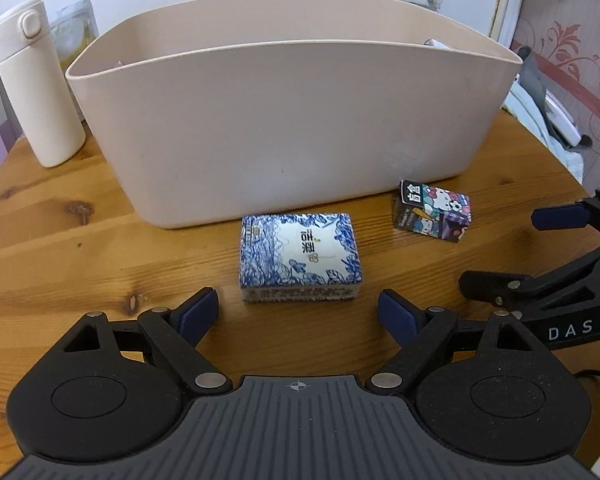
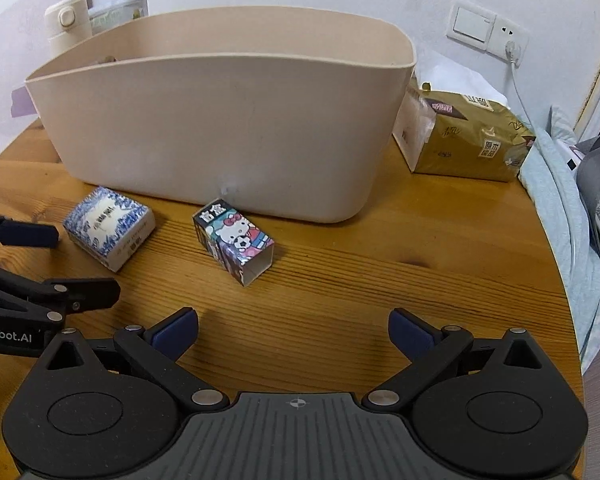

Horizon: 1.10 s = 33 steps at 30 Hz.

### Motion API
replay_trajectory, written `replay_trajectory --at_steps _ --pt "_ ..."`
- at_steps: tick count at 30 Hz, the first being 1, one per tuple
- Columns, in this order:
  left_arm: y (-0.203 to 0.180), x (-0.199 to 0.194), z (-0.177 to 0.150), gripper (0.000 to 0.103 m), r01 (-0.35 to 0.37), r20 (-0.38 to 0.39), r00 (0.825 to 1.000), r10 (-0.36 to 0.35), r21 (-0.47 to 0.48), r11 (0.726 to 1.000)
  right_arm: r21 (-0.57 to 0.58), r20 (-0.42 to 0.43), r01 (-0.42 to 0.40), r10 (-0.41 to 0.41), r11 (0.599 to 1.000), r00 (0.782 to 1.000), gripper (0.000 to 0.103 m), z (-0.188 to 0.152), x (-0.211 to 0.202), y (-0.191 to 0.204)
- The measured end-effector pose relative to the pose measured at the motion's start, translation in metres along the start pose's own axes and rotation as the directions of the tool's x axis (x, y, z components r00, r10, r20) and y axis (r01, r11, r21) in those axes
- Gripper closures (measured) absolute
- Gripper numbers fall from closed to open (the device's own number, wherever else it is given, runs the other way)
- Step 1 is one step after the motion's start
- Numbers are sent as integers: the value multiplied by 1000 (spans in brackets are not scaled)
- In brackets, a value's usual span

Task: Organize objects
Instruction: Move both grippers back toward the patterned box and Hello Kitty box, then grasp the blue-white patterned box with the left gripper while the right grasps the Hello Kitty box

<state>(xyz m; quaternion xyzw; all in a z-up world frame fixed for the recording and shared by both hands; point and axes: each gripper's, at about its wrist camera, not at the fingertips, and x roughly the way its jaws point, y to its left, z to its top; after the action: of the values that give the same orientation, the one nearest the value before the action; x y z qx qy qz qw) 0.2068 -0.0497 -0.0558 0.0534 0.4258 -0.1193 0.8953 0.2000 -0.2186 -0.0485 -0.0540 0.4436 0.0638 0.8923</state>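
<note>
Blue-and-white patterned box [image 1: 300, 257] lies flat on the wooden bench [image 1: 80, 248], just before the tub. Smaller cartoon-printed box [image 2: 236, 240] lies near it, one end open and hollow. Beige plastic tub [image 1: 292, 132], smooth, rounded, stands toward the far edge; contents not discernible. Left hand-held gripper [image 1: 298, 314] released, empty, just short of the patterned box. Right hand-held gripper [image 2: 294, 330] released, empty.

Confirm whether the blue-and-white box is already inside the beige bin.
No: the blue-and-white box lies on the wooden table in front of the beige bin, just ahead of the open left gripper.
</note>
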Motion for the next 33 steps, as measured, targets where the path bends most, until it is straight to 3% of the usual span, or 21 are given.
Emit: replay_trajectory --at_steps 33 --pt "25 18 13 13 -73 50 996 77 -63 995 3 76 -46 45 999 996 0 26 33 7"
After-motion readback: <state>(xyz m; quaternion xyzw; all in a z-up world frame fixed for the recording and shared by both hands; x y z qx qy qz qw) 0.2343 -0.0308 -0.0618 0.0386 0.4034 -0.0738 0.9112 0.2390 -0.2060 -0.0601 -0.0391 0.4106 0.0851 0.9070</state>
